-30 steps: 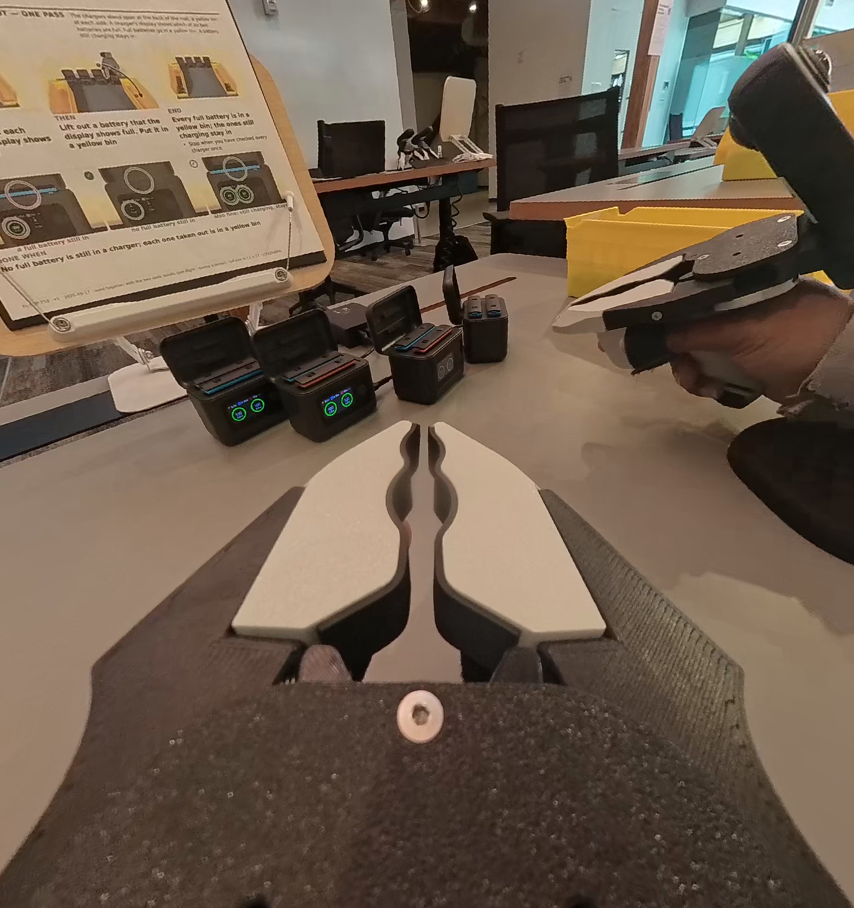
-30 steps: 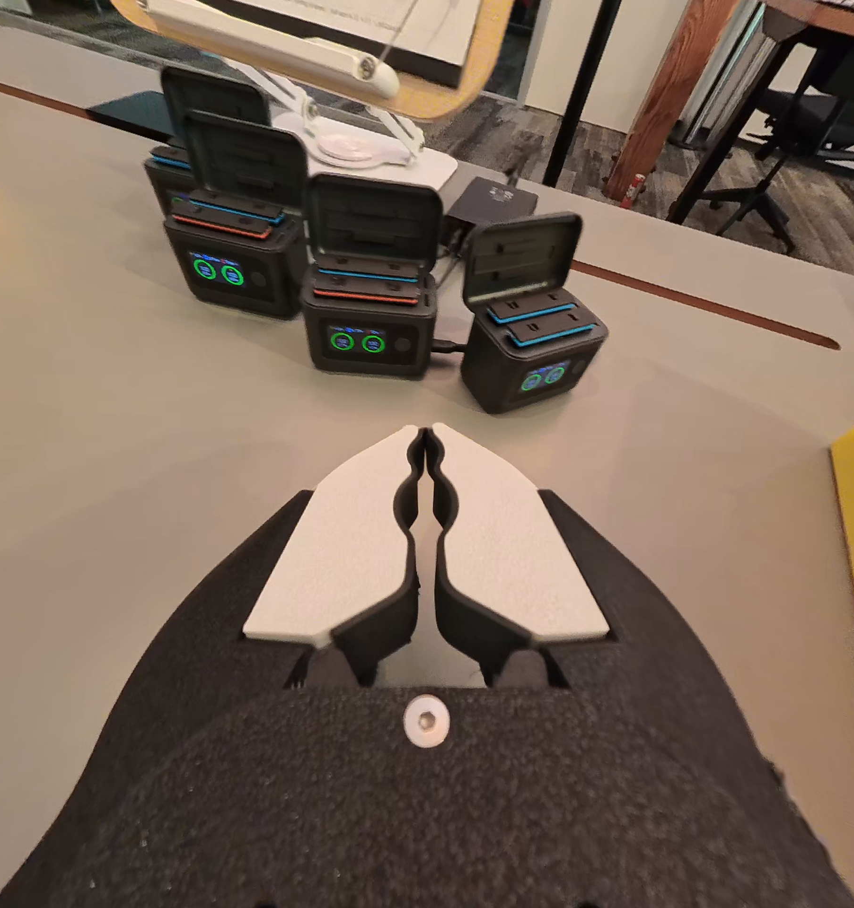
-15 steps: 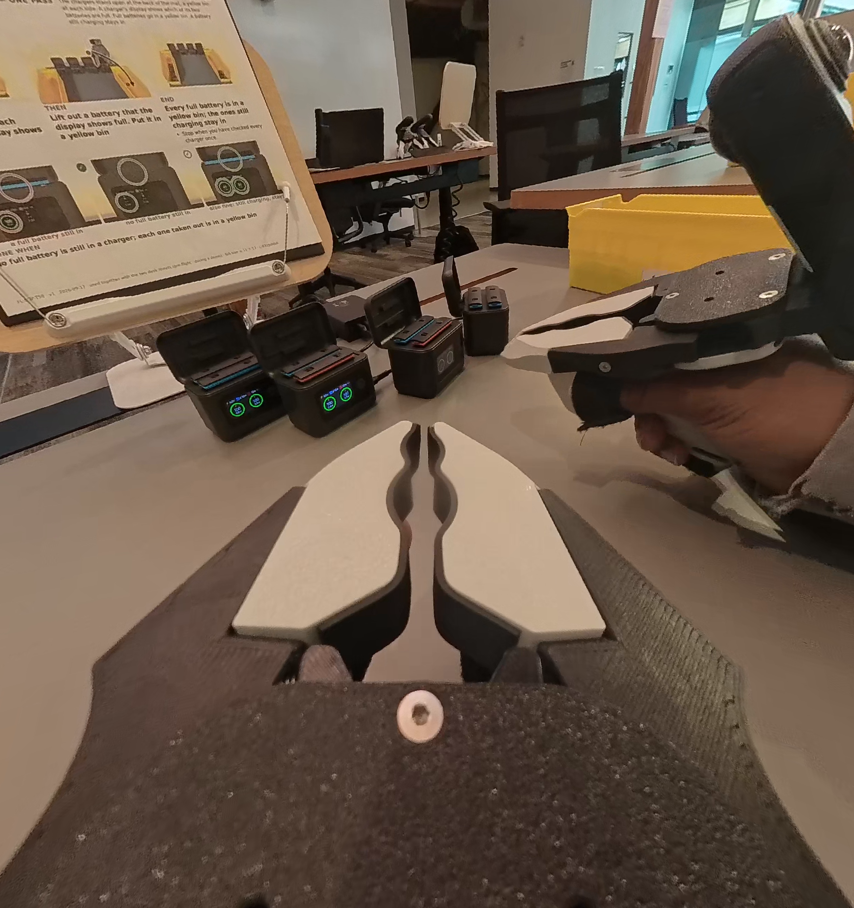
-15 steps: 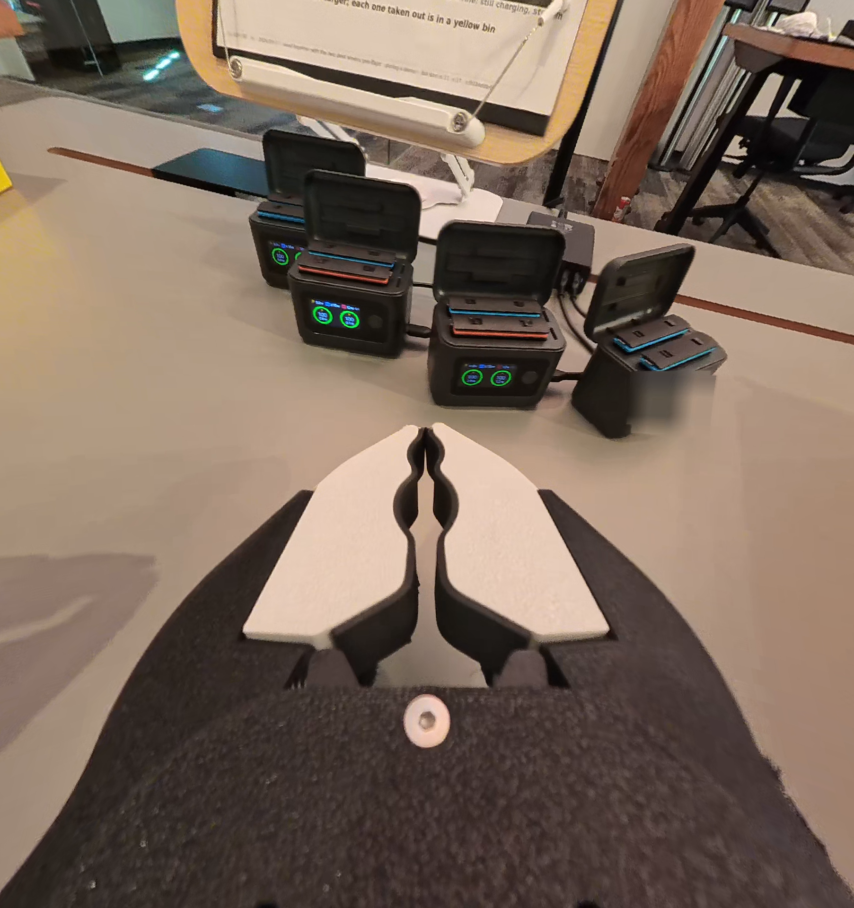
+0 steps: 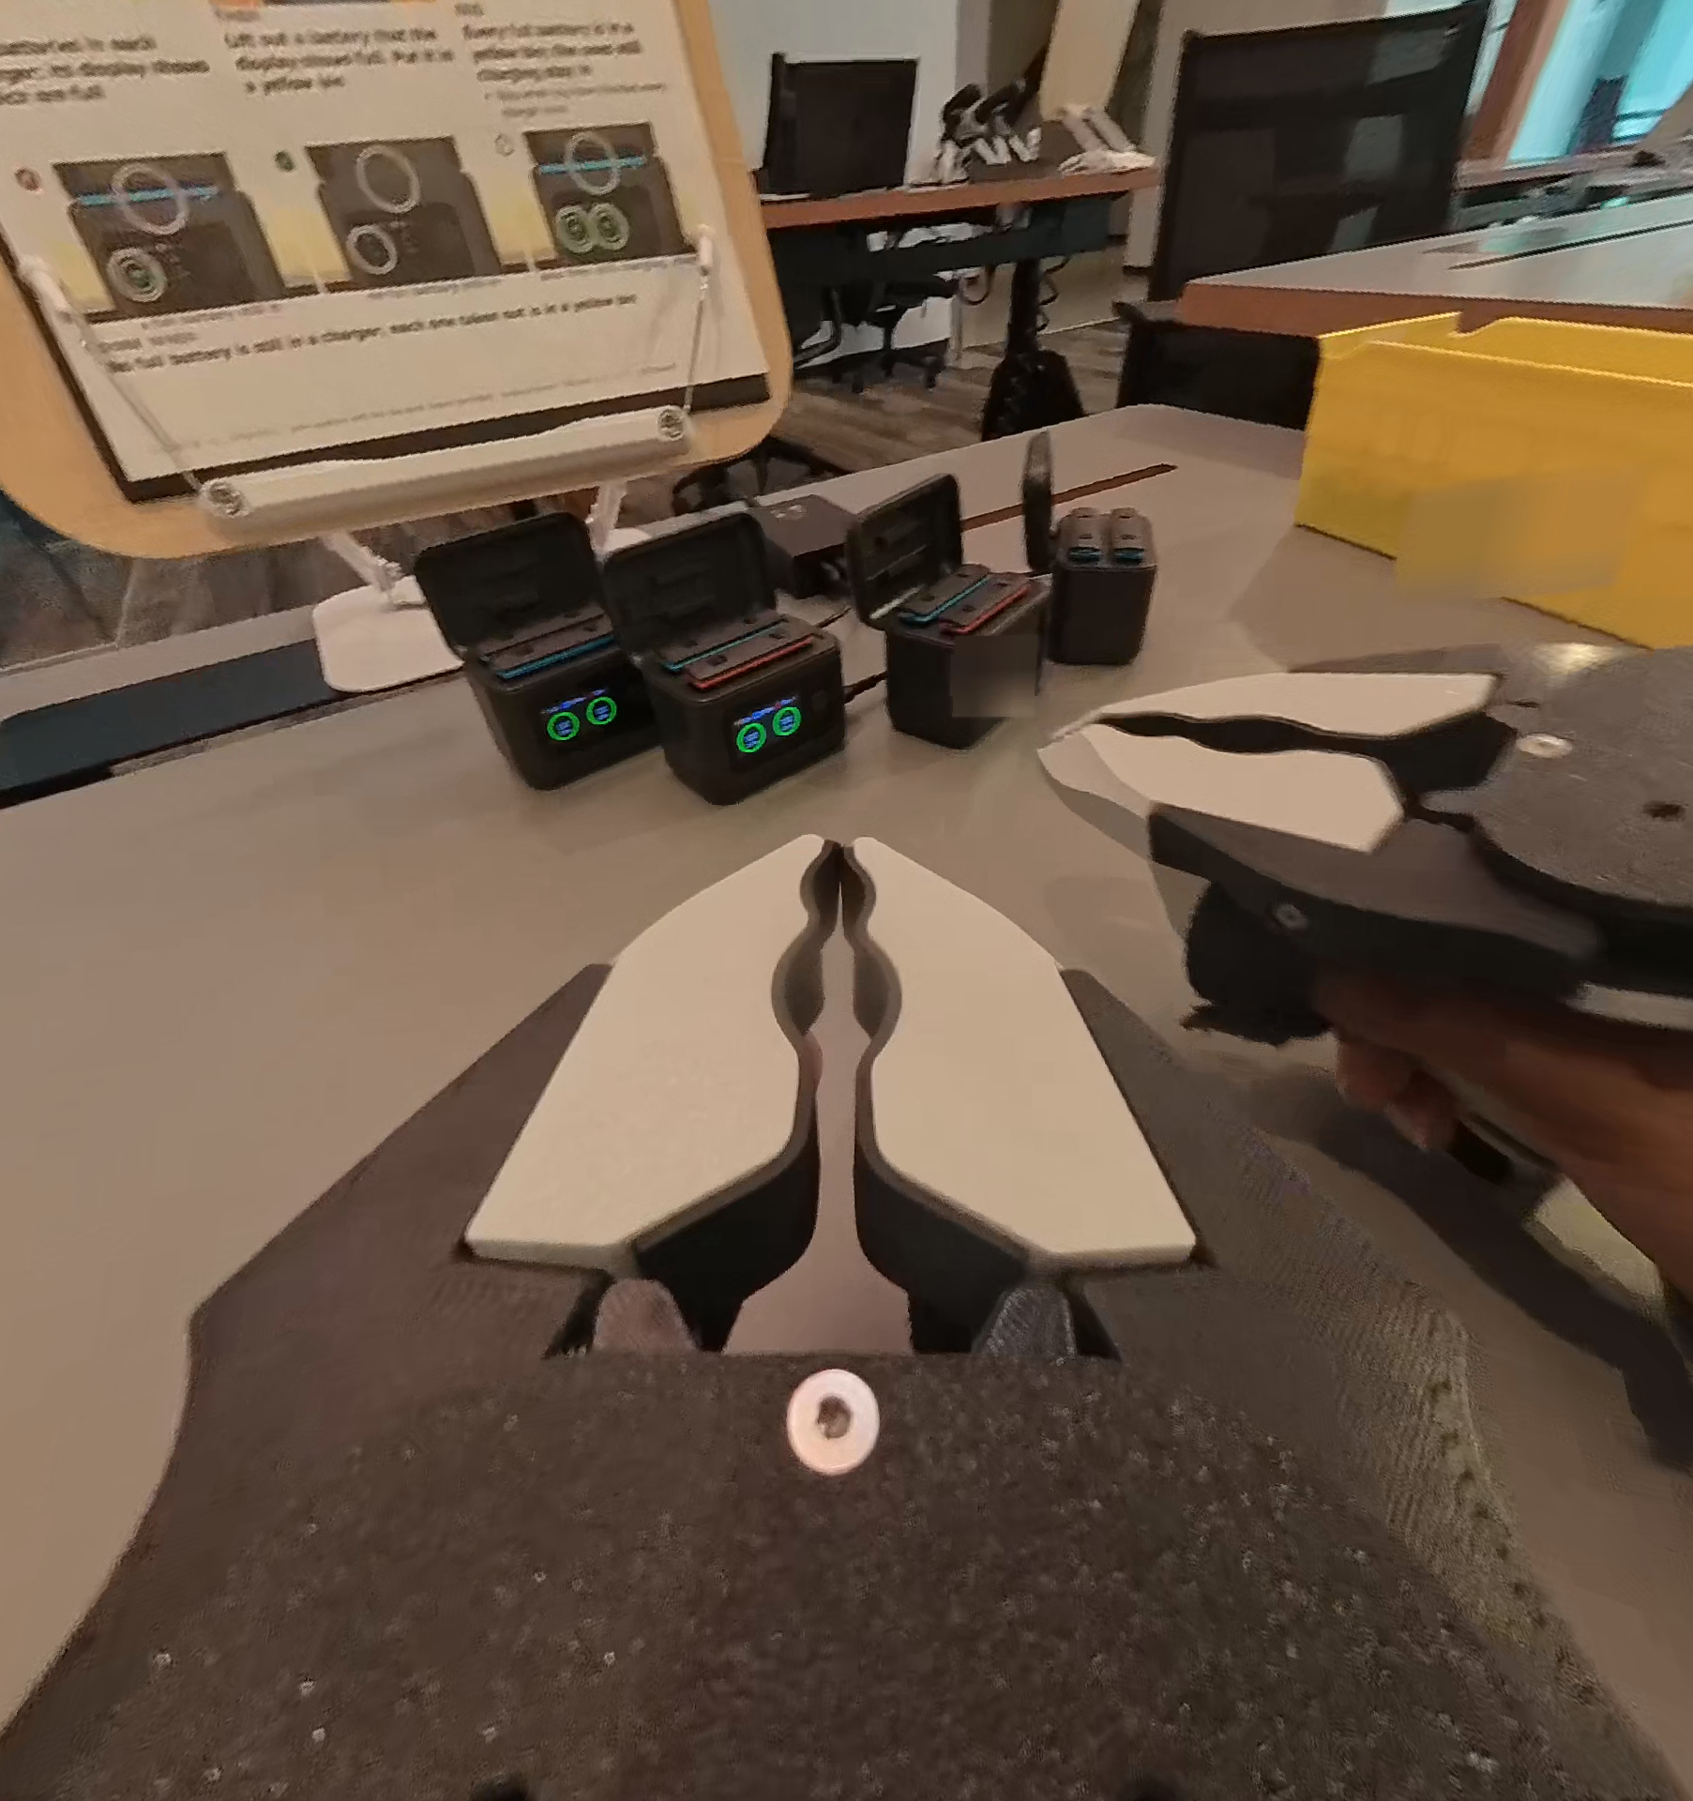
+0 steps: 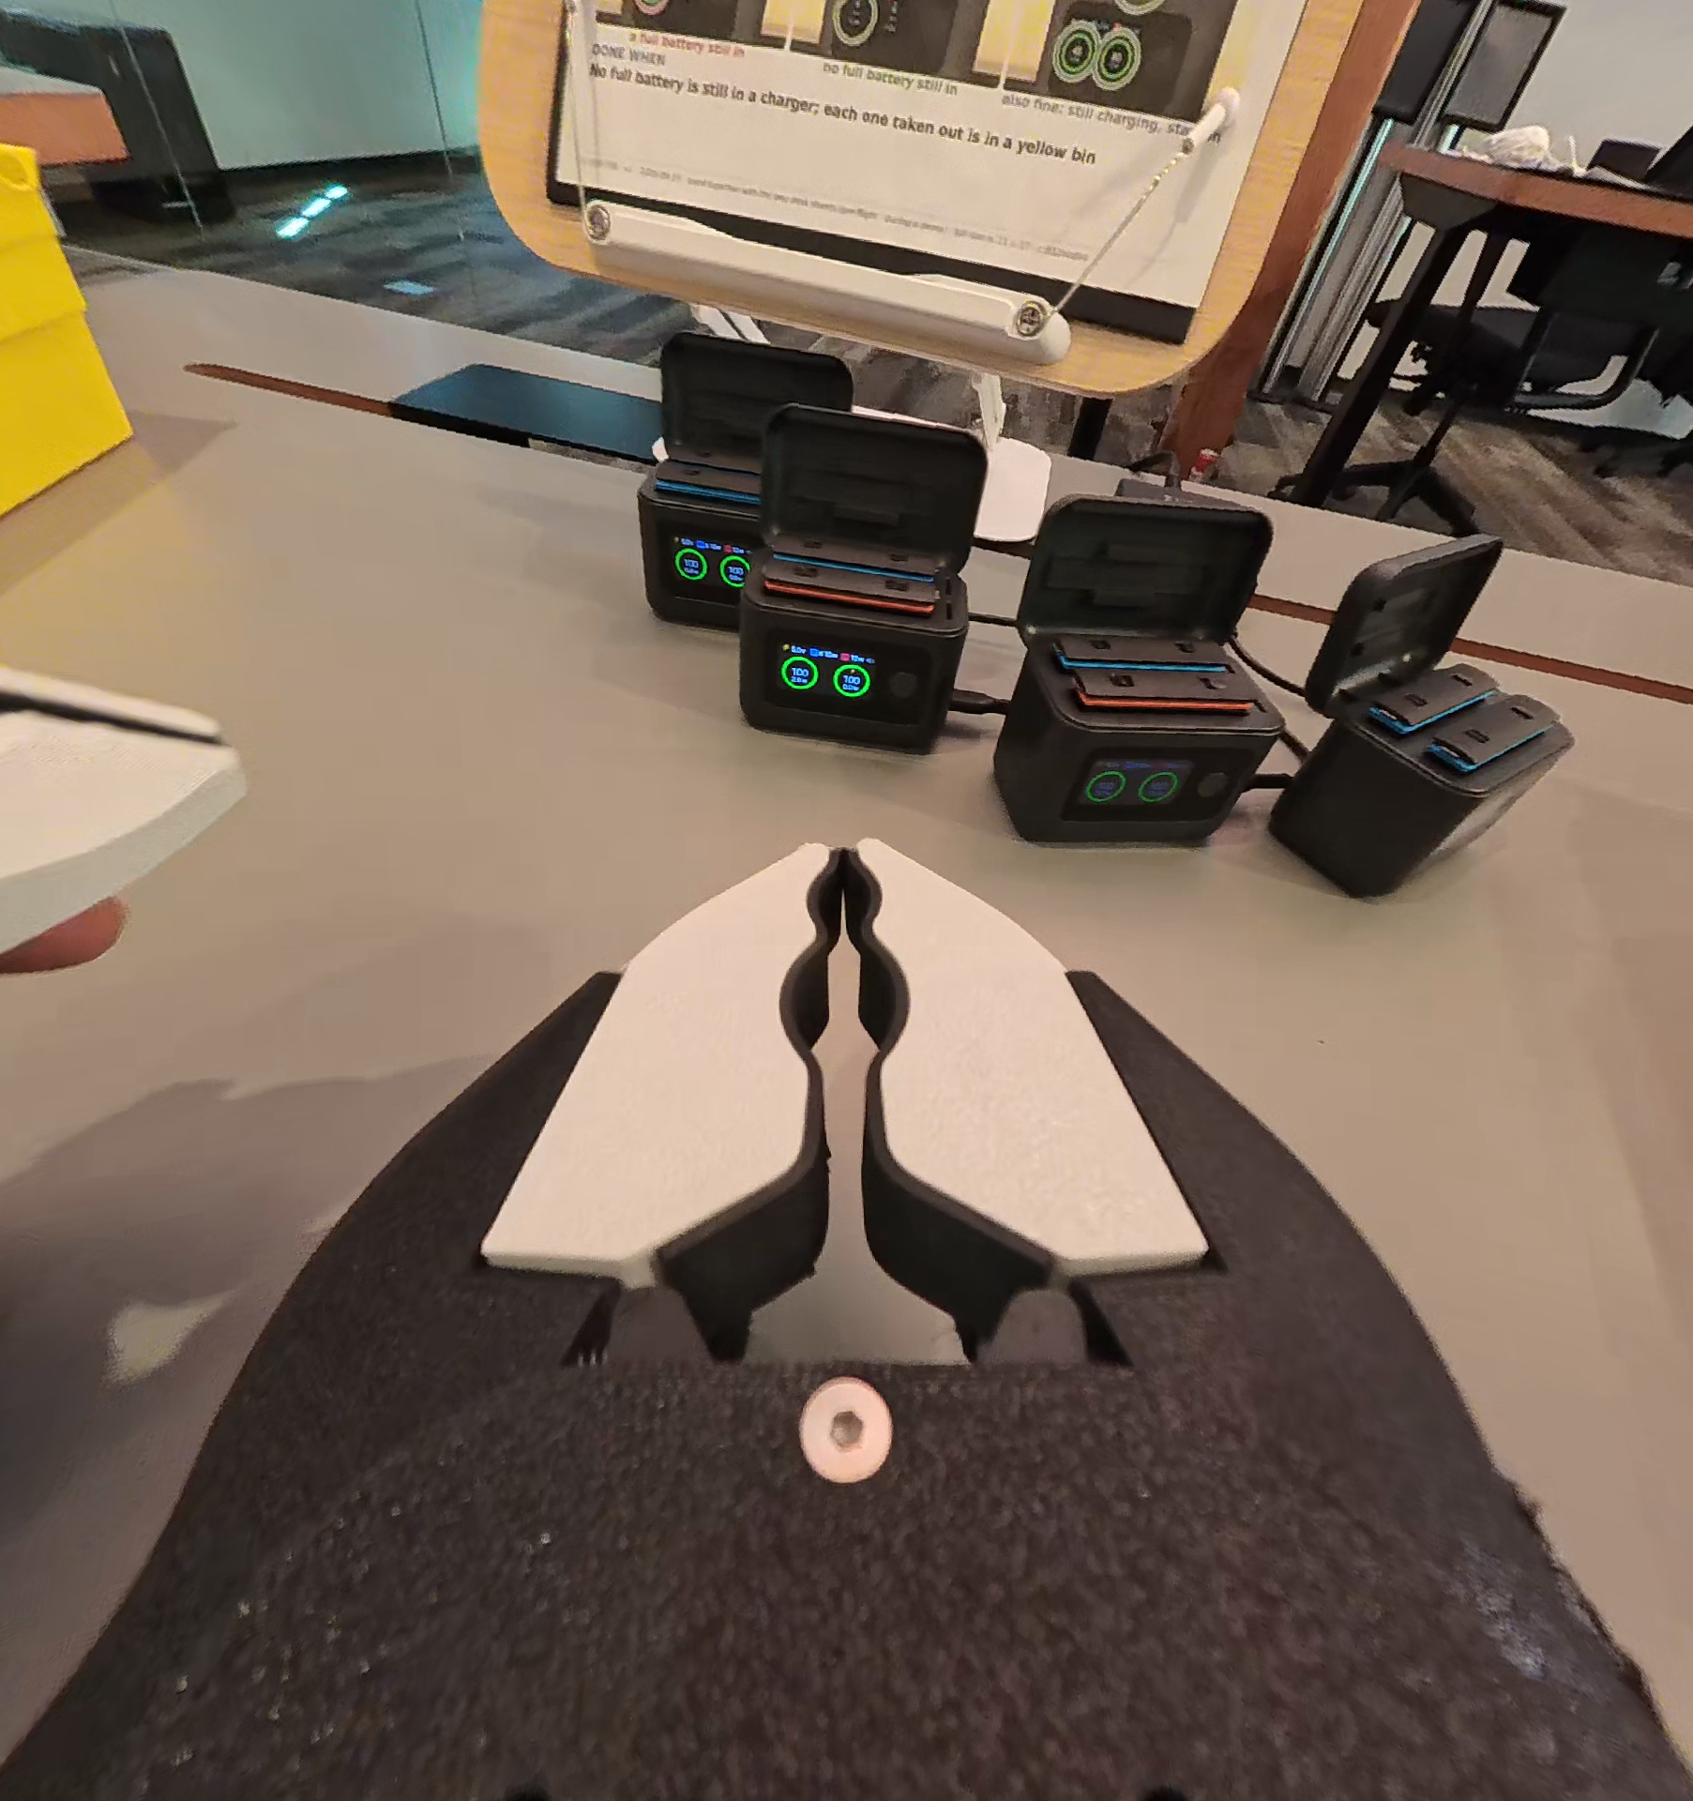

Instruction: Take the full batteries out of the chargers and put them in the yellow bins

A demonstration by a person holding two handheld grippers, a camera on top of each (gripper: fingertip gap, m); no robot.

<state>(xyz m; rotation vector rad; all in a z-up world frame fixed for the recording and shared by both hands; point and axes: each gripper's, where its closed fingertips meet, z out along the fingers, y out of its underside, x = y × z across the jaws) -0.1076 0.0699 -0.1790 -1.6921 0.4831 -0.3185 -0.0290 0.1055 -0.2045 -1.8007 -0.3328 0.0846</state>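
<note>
Our left gripper and right gripper both sit closed, fingertips together, holding nothing above the grey table. Ahead stand four open chargers, batteries inside; a printed instruction board leans behind, yellow bins to the side.

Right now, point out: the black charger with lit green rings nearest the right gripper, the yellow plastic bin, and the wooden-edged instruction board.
black charger with lit green rings [image 6: 1139, 780]: right wrist view, on its front display.
yellow plastic bin [image 5: 1505, 468]: left wrist view, on its side wall.
wooden-edged instruction board [image 6: 881, 283]: right wrist view, on its white bottom ledge.
</note>
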